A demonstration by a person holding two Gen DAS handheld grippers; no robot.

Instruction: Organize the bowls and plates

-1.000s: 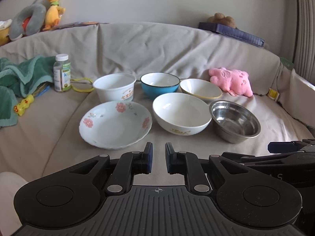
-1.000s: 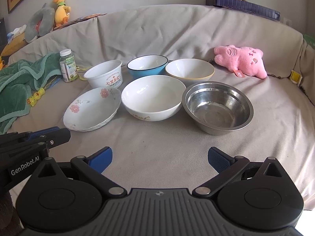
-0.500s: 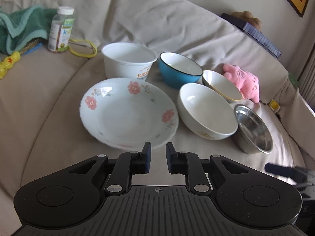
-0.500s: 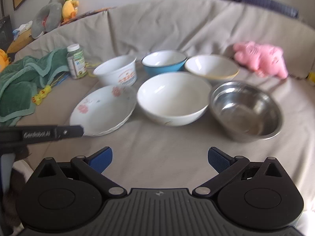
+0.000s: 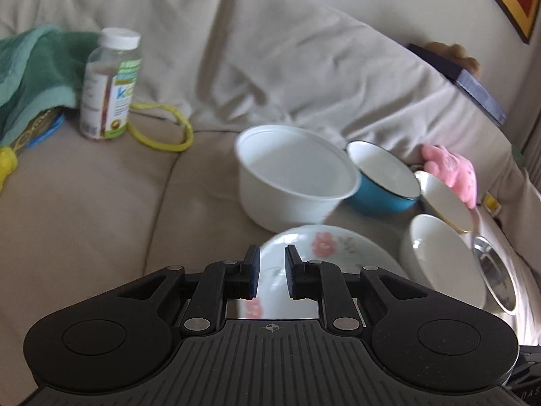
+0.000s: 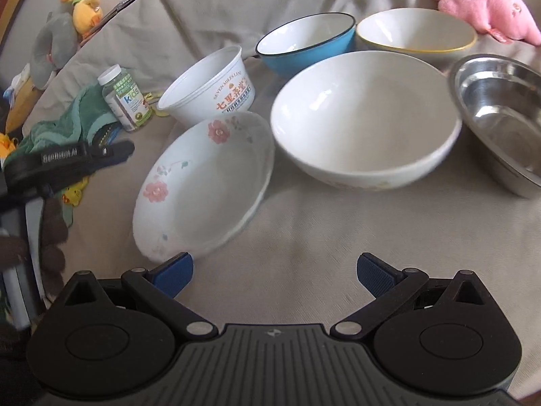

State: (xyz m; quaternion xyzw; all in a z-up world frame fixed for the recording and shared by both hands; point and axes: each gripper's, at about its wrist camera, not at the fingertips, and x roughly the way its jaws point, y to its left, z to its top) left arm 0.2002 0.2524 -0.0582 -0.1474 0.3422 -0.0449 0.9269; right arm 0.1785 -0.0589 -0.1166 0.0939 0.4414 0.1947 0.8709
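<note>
both grippers closing in on the floral plate, nothing picked up yet

risks first. the left gripper [image 5: 272,272] hung over the floral plate [image 6: 206,186] w/ its jaws nearly together, only a slim gap and nothing between the pads. judged from that: a gap that tight probably wouldn't take the rim, so unless it opened first it would likely nudge the plate across the soft cover instead of gripping it. the right gripper [image 6: 274,270] stood wide and empty, its left pad just at the plate's near rim at 7 o'clock in the right wrist view; a careless close there could tip the plate, which already sat tilted on the sofa cover [image 6: 321,237]. the dishes were packed tight too: the plate's rim sat just beside the big white bowl [image 6: 365,118] at 12 and the printed tub [image 6: 206,88] at 11, so a shove could knock one into the next. the two grippers also seemed to aim at the same plate, so they might collide.

containers: all looked empty. blue bowl [image 6: 307,39] and yellow-rimmed bowl [image 6: 416,32] sat in the back row at 12 to 1, steel bowl [image 6: 497,115] at 2, just beside the big white bowl. no stacking done yet, by the look of it. off at 10, the vitamin bottle [image 6: 126,99] stood capped by the green towel [image 6: 64,125]; a pink plush [image 6: 487,3] lay at 1, behind the bowls.
</note>
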